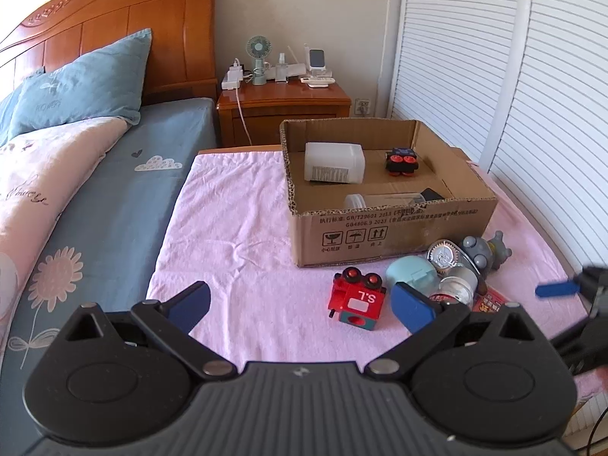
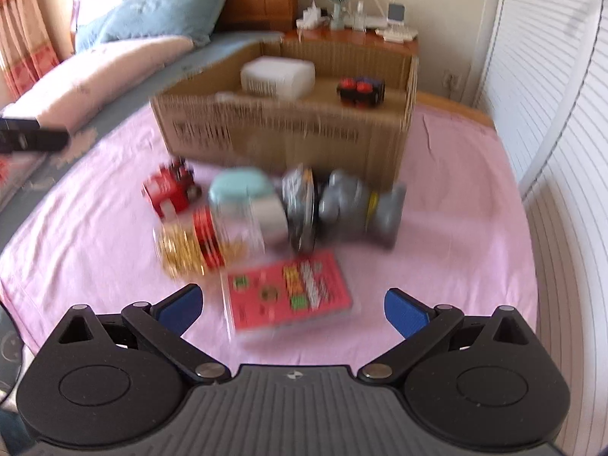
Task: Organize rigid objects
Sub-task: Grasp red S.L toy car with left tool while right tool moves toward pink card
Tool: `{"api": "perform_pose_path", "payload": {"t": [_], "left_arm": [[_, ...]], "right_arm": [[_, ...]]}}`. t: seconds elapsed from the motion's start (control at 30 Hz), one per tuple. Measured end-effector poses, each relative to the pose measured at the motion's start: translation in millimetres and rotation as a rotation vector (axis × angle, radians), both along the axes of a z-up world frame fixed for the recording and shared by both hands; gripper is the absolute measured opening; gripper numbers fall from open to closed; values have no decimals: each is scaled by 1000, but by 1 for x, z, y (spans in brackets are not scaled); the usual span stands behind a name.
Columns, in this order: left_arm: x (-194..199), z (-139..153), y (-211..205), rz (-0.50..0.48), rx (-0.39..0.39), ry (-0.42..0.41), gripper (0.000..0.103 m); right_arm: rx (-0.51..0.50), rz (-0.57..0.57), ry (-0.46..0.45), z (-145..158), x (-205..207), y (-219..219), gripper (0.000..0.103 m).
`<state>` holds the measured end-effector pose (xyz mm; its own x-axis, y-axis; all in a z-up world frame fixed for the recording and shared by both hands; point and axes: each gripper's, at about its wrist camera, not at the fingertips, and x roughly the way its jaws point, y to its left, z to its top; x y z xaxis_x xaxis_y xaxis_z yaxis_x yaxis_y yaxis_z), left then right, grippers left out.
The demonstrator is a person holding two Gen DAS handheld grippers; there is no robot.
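Rigid objects are sitting partly sorted: open brown cardboard box (image 1: 391,235) is holding three items; red toy train (image 1: 357,300) and others are waiting outside on pink cloth (image 1: 235,228). Left gripper (image 1: 300,304) and right gripper (image 2: 292,307) are both hanging spread apart, empty.

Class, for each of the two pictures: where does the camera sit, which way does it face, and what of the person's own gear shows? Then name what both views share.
Left wrist: sits on the open left gripper, faces the brown cardboard box and red toy train; the right gripper's blue finger shows at right.
Right wrist: sits on the open right gripper, faces the pink flat packet, blurred.
Shared: box, train, pink cloth.
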<state>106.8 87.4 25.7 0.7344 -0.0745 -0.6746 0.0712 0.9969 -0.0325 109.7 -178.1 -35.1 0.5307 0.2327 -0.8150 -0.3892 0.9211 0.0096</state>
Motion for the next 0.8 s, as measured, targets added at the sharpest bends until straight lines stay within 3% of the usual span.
{"api": "perform_pose_path", "payload": {"t": [0.37, 0.8], "left_arm": [[0, -12, -3, -14, -7, 36, 101], [21, -34, -23, -95, 2, 93, 101]], "right_arm": [[-48, -15, -6, -31, 4, 15, 103], [-28, 14, -50, -32, 13, 1, 103]]}}
